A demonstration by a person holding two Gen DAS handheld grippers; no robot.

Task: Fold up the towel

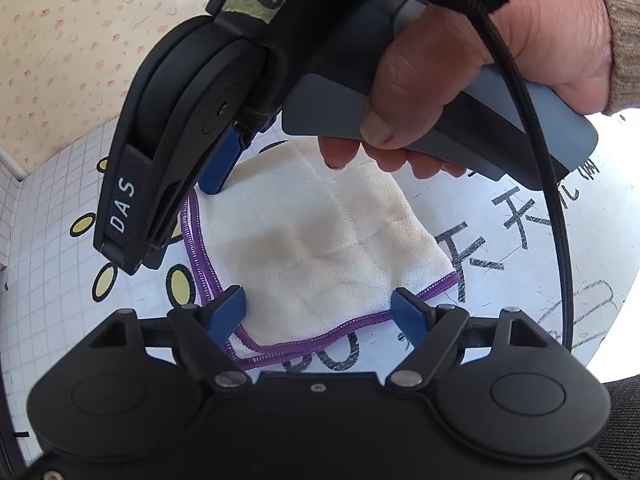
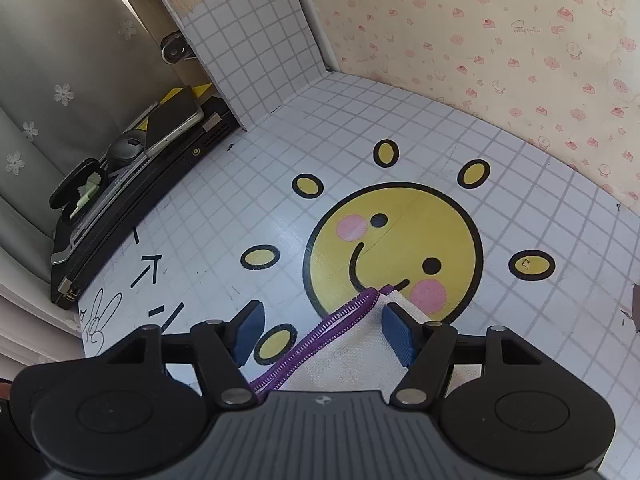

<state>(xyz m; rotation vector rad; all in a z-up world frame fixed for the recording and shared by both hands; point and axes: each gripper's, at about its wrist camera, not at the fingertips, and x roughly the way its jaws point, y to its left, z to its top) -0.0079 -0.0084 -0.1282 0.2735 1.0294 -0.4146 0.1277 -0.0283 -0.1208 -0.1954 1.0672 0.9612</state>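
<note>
Nearest my left camera sit the two blue pads of my left gripper (image 1: 320, 316), standing wide apart with nothing pressed between them. Both pads hang over the near hem of the towel (image 1: 320, 240), one at each end of that hem, and neither visibly bites the cloth.

Towel: white woven cloth with a purple stitched border, folded into a rough square of several layers, lying flat on the table (image 1: 48, 280). Grey smudges mark its middle. It covers part of the yellow smiling-sun print (image 2: 394, 252) and the black handwriting on the gridded tabletop.

My right gripper (image 2: 326, 330) comes in from the far side of the towel, held by a hand (image 1: 480, 72) in a knitted cuff. Its jaws are apart. From its own camera, a towel corner with the purple border lies between the pads, nearer the right-hand pad; whether that pad touches the cloth I cannot tell. Nothing is clamped.

Along the table's left edge, seen from the right camera, a dark tray (image 2: 132, 200) holds small items. Patterned wallpaper (image 2: 500, 40) backs the far edge.
</note>
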